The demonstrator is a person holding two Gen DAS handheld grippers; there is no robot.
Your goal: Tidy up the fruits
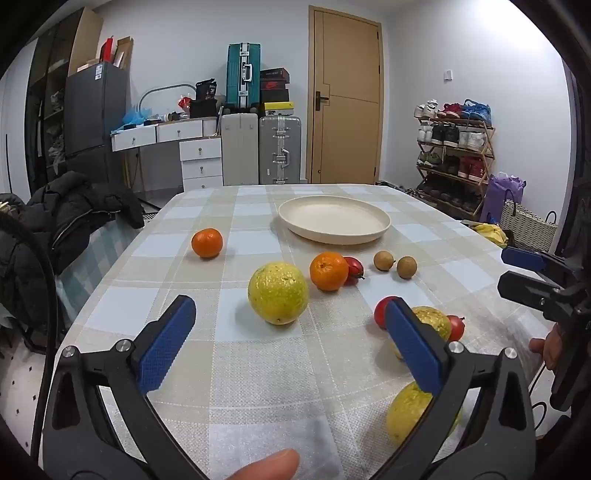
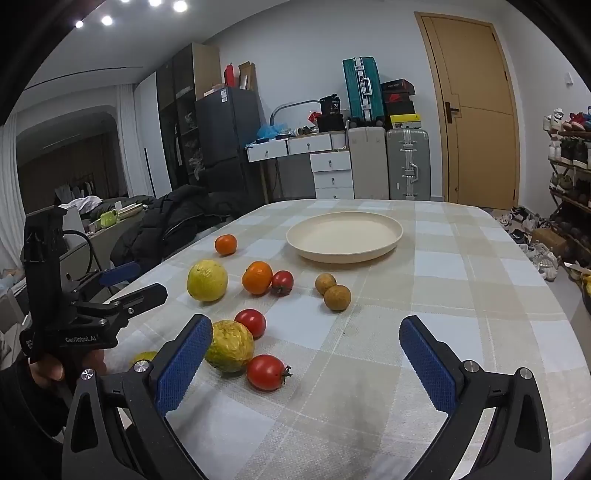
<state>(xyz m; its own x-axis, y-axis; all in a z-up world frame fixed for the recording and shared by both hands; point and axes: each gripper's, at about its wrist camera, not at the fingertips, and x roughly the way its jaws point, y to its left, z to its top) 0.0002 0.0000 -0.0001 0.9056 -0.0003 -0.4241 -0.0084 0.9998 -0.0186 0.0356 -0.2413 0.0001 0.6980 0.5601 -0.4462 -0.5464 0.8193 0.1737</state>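
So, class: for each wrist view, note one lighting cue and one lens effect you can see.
Left wrist view: soft shadows under the yellow fruit; the door bows and the corners go black. Right wrist view: ceiling lights flare white at top left; the table edge curves, with the same dark corners.

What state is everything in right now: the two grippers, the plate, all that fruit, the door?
Left gripper: open, holding nothing.
Right gripper: open, holding nothing.
Plate: empty, upright on the table.
Oranges: two, loose on the cloth, apart.
Tomatoes: three, loose, none on the plate.
Yellow fruits: three, loose on the cloth.
Small brown fruits: two, side by side.
Door: shut.
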